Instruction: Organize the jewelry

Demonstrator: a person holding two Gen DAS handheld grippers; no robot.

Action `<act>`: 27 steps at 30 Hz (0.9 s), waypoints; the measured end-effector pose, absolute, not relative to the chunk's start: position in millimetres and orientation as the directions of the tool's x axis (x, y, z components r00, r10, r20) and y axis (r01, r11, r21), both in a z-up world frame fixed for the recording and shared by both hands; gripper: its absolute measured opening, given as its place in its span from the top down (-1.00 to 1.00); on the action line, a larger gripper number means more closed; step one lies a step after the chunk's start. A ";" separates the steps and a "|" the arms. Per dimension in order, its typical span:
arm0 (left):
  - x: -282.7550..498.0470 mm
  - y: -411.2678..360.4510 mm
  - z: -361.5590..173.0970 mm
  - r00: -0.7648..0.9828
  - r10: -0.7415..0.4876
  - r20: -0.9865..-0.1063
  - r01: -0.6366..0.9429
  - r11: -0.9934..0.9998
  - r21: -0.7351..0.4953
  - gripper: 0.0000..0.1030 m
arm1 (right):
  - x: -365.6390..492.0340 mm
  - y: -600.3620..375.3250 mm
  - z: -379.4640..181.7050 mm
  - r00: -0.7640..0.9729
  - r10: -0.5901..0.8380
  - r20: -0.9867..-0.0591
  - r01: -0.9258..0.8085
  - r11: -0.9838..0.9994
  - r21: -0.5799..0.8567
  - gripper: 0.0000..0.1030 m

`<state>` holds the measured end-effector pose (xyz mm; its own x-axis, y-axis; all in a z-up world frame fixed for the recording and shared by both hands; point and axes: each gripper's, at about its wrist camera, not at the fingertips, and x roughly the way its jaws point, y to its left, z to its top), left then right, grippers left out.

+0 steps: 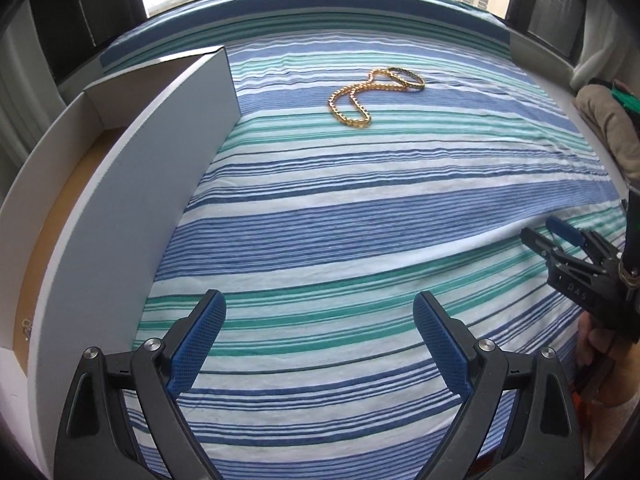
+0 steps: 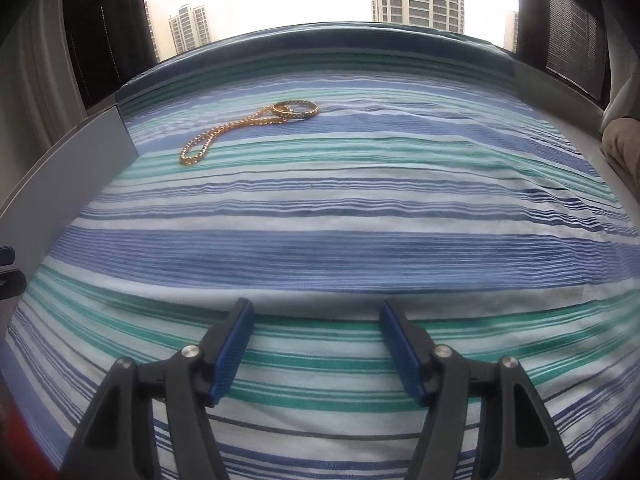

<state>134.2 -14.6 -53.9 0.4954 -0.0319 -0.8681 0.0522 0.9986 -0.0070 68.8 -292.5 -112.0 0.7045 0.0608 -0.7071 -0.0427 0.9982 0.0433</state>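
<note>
Left wrist view: our left tongs (image 1: 316, 344) hang apart, empty, beside the white box (image 1: 120, 184). Our right tongs (image 2: 316, 350) also gape, well short of the gold chain (image 2: 224, 132) and bangle (image 2: 296, 109) on the striped bed (image 2: 360, 240).

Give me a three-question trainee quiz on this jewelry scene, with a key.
1. True or false: the gold chain necklace touches the bangle.
2. Which holds jewelry now? A) left claw B) right claw C) neither
3. Fill in: the white box stands along the striped sheet's ____ edge in the left wrist view.

Key: 1 true; 2 C, both stand open and empty; 3 left.
</note>
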 end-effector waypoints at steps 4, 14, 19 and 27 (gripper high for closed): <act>149.8 -28.0 -56.3 0.476 -0.046 -0.878 0.102 0.995 0.004 -0.85 | 65.9 -294.2 -112.3 0.714 0.077 -0.695 -0.045 0.997 0.064 -0.31; 178.5 -35.0 -68.4 0.433 -0.103 -0.895 0.076 0.994 -0.077 -0.85 | 66.9 -294.2 -109.9 0.694 0.096 -0.714 -0.053 0.995 0.082 -0.42; 159.4 -26.0 -72.5 0.450 -0.104 -0.887 0.041 0.995 -0.096 -0.85 | 114.9 -273.0 -81.7 0.548 0.334 -0.766 -0.157 0.941 0.298 -0.43; 122.6 11.0 -64.5 0.477 -0.093 -0.874 -0.031 0.992 -0.123 -0.85 | 280.3 -163.2 -73.2 0.518 0.239 -0.821 -0.237 0.963 0.131 -0.43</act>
<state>122.6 11.0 -64.5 0.4770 -0.0934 -0.8739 -0.0310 0.9919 -0.1229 280.3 -163.2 -73.2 0.5180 0.2393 -0.8212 -0.2366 0.9627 0.1313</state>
